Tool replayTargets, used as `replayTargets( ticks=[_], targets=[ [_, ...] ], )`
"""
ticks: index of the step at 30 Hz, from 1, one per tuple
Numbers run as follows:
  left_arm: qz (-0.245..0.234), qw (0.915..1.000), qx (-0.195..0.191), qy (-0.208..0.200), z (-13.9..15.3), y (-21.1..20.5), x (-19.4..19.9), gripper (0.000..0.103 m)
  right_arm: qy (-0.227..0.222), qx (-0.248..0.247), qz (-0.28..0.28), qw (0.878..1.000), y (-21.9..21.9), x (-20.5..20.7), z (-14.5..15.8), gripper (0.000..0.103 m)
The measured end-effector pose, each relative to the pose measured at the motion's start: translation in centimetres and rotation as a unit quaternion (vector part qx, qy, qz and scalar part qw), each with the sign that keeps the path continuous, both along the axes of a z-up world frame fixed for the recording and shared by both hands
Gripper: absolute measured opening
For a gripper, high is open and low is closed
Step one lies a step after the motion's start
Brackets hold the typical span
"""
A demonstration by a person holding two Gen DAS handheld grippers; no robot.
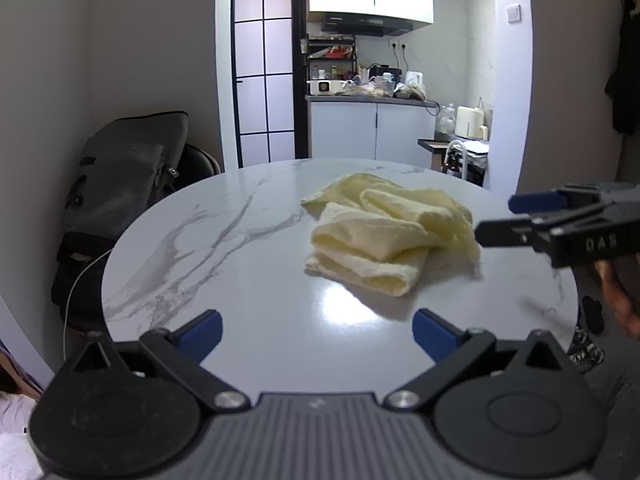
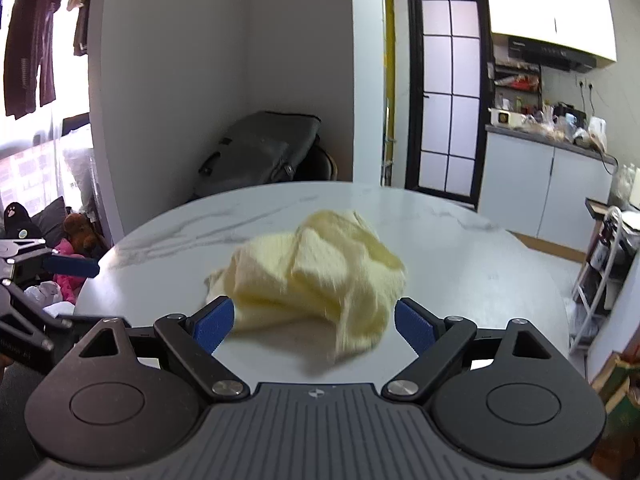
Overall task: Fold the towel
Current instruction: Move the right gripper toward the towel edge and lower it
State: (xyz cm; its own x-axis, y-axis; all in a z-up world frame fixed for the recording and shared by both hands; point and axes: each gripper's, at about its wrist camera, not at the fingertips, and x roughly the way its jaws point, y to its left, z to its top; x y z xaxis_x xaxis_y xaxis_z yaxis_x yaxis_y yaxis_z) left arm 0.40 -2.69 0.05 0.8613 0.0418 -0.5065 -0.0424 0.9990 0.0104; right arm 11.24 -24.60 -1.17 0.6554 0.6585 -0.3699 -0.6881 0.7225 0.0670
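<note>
A pale yellow towel lies crumpled in a loose heap on the round white marble table. My left gripper stands open over the table's near edge, short of the towel, with nothing between its blue pads. My right gripper comes in from the right at the towel's right edge. In the right wrist view the towel lies just ahead of my open right gripper, its near folds reaching between the blue pads. The left gripper shows at the left edge there.
A grey bag sits on a chair against the wall behind the table's left side. A kitchen counter with clutter and a glass-panel door lie beyond. A white rack stands at right. Bare tabletop surrounds the towel.
</note>
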Motion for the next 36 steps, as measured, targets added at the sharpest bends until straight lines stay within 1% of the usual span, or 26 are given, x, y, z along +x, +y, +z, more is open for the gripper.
replayTargets(
  ticks=[3,6,8,12,14,17,20,25,30,36],
  targets=[
    [0.004,1.0000,-0.003,0.000,0.0,0.4,0.4,0.103,0.006,0.016,0.007,1.000,0.3,0.9,0.6,0.091],
    [0.006,1.0000,-0.005,0.003,0.0,0.6,0.7,0.103,-0.002,0.014,-0.003,1.000,0.4,1.2,0.5,0.091],
    [0.005,1.0000,-0.003,0.007,-0.1,0.6,1.0,0.103,0.001,0.011,-0.002,1.000,0.4,1.4,0.1,0.091],
    [0.004,0.9998,0.002,0.019,-0.5,0.7,1.4,0.101,0.018,0.003,0.005,1.000,0.3,1.5,-0.5,0.091],
    [0.006,0.9998,0.001,0.021,-0.7,0.8,1.6,0.100,0.047,0.012,0.009,0.999,-0.1,1.8,-0.5,0.091],
    [0.009,0.9997,-0.005,0.022,-0.8,1.1,1.9,0.099,0.074,0.021,0.001,0.997,-0.5,1.9,-1.0,0.091],
    [0.010,0.9995,-0.017,0.023,-0.8,1.3,2.1,0.098,0.055,0.005,-0.017,0.998,-0.6,1.4,-1.2,0.091],
    [0.010,0.9993,-0.031,0.016,-1.1,1.0,2.1,0.098,0.053,0.021,-0.017,0.998,-0.8,0.8,-1.1,0.091],
    [0.024,0.9973,-0.069,0.009,-1.2,1.2,2.5,0.098,0.057,0.038,-0.013,0.998,-1.0,0.3,-1.0,0.091],
    [0.049,0.9955,-0.080,-0.010,-0.8,1.1,3.0,0.098,0.046,0.045,-0.016,0.998,-1.1,0.1,-0.8,0.091]
  ],
)
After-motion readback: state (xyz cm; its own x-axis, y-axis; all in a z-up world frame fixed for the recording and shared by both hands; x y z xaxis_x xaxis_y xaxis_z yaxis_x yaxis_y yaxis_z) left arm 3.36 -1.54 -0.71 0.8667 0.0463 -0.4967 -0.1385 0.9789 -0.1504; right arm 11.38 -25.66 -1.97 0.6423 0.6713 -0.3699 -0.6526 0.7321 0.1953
